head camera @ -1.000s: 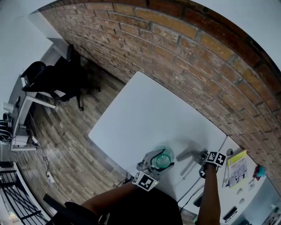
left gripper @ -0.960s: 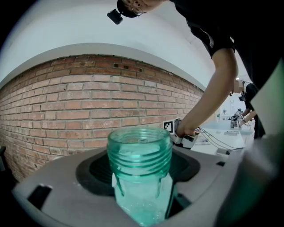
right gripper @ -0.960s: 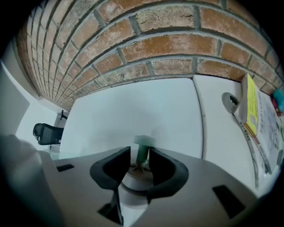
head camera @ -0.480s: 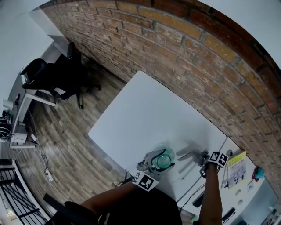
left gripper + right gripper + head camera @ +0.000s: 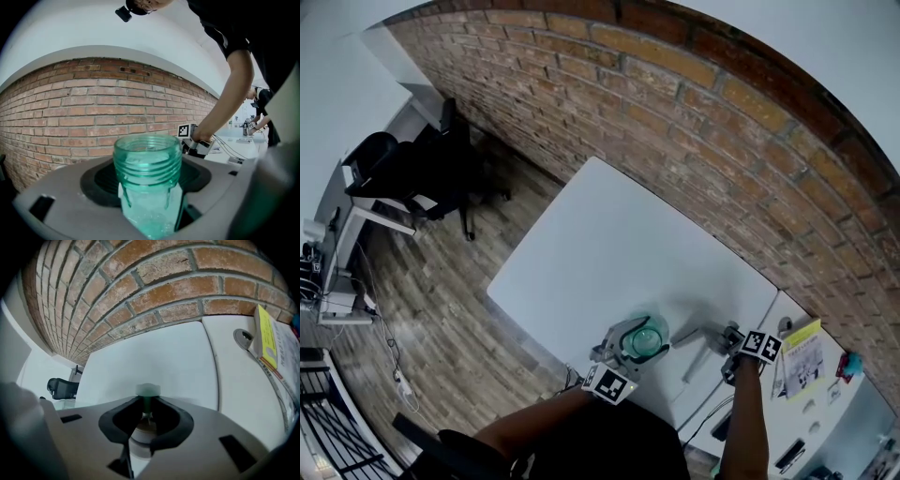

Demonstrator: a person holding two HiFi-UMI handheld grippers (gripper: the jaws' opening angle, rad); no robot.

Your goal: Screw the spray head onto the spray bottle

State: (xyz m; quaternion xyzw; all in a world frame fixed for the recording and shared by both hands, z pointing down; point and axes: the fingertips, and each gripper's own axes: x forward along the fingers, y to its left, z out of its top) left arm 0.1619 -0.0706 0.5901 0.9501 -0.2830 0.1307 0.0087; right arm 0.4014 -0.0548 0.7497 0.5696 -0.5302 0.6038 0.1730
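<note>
The right gripper [image 5: 146, 404] pointed steeply down at the white table [image 5: 154, 352]. Its jaws had just been closing, and the pads pinched the thin green stem of the spray head [image 5: 147, 390] between them. Further left and nearer the person, the left gripper [image 5: 149, 187] clasped the green spray bottle [image 5: 147, 157] below its threads, upright, with its mouth bare. For a good pickup, I judged, the pinch should firm up before any lift, since so thin a stem could swivel. The head should then come straight down over the mouth and seat square on the threads before any turning.
</note>
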